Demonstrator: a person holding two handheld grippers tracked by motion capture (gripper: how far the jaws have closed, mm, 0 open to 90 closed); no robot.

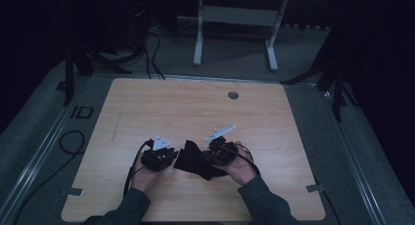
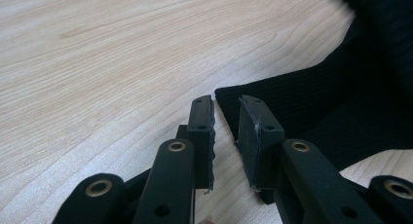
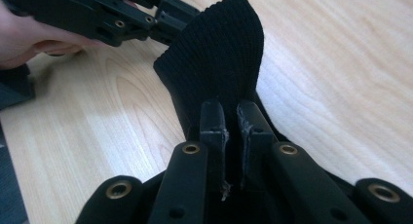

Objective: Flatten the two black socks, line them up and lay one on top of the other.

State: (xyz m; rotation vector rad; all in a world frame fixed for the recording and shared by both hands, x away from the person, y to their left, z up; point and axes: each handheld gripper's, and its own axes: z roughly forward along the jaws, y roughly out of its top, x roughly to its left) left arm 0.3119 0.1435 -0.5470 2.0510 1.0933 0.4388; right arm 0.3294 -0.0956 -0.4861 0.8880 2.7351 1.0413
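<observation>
A black ribbed knit cloth [image 1: 193, 160] lies on the wooden table [image 1: 195, 112] between my two grippers. My right gripper [image 1: 205, 156] is shut on it: in the right gripper view the jaws [image 3: 230, 107] pinch the fabric, and a fold of the cloth [image 3: 219, 53] stands up beyond them. My left gripper [image 1: 172, 156] sits at the cloth's left side. Its jaws [image 2: 226, 100] stand apart over bare wood, with a corner of the cloth [image 2: 302, 107] lying against the right-hand pad [image 2: 255, 131], not pinched. The left gripper [image 3: 122, 19] and its hand [image 3: 29, 39] also appear in the right gripper view.
A round grey grommet [image 1: 233, 95] sits near the table's far edge. Tape tabs [image 1: 73, 191] [image 1: 314, 188] mark the near corners. Beyond the table stands a white-legged desk frame [image 1: 235, 19], with cables on the floor [image 1: 73, 142] at the left.
</observation>
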